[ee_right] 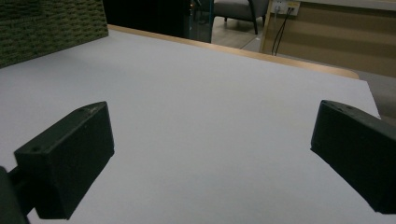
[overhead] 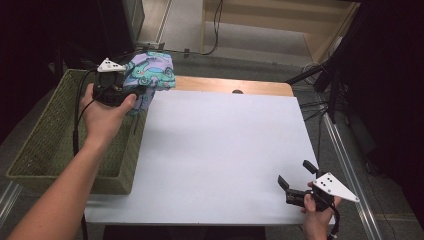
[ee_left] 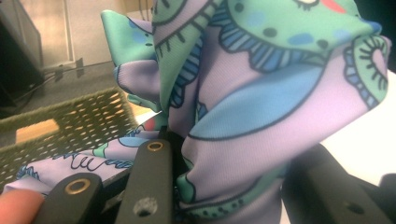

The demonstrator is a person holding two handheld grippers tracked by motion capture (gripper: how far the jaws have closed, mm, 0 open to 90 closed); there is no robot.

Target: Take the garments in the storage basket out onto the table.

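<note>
Jaws of the right gripper (overhead: 296,179) stand wide apart with nothing between them, low over the near right corner of the white table (overhead: 215,150), one hand (overhead: 317,212) behind it and cut off by the bottom edge. Farther along, at the table's left edge, sits one green woven basket (overhead: 47,145), its outer side lost in shadow. Above the basket's far right corner the left hand (overhead: 102,112) holds the left gripper (overhead: 131,89), whose jaws are clamped on one patterned cloth (overhead: 150,72), purple with green and blue figures. In the left gripper view the bunched cloth (ee_left: 261,107) hides what lies beyond, and a loose end trails down toward the basket (ee_left: 70,121). Behind the table the room is dark and hard to make out.
</note>
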